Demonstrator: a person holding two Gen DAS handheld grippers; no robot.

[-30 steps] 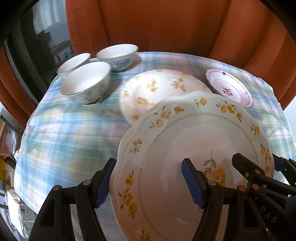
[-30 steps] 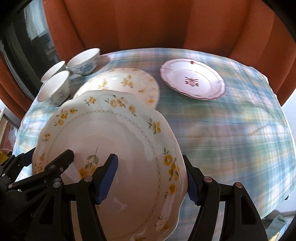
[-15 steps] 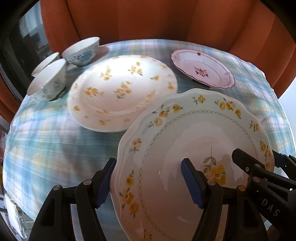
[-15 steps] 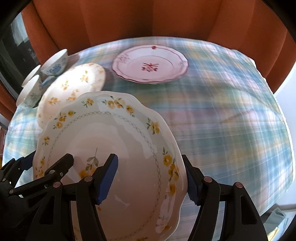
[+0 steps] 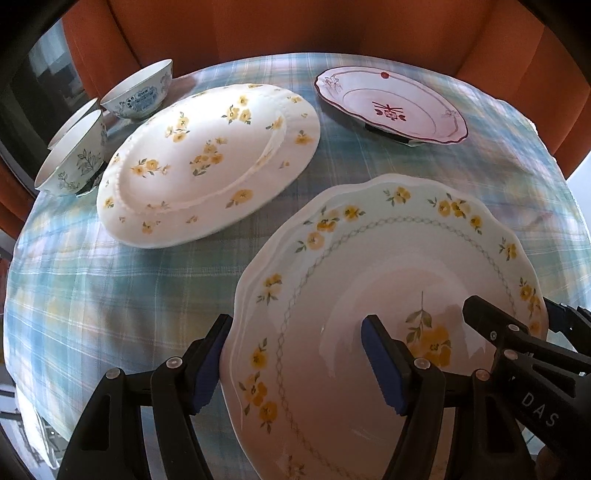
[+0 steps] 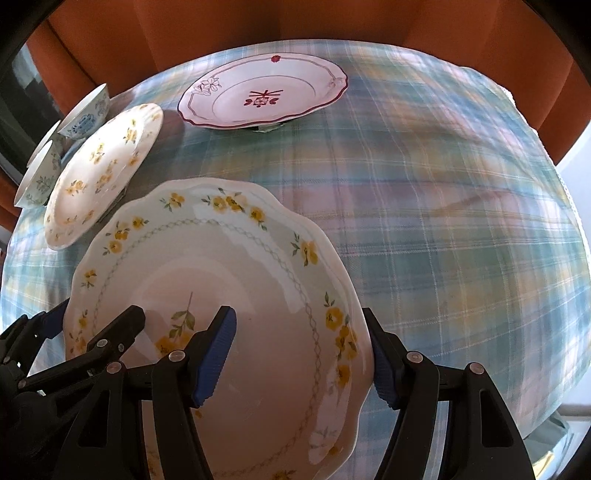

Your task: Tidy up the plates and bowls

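The tablecloth (image 5: 110, 302) is spreading out ahead of both grippers, with orange curtains (image 5: 295, 26) hanging beyond it. The scalloped plate (image 5: 388, 302) is sitting between the two grippers, each one straddling an opposite rim. The left gripper (image 5: 295, 363) is grasping the plate's left rim, one pad under the edge and the other lying on the plate's face. The right gripper (image 6: 301, 354) is grasping the right rim the same way. Ahead and to the left of the left gripper, a flowered plate (image 5: 207, 166) is lying on the cloth, apart from the held one. Farther ahead and to the right, a pink plate (image 5: 391, 107) is resting. That is making three plates. Far ahead on the left, three bowls (image 5: 72, 155) are clustering just beside the flowered plate.
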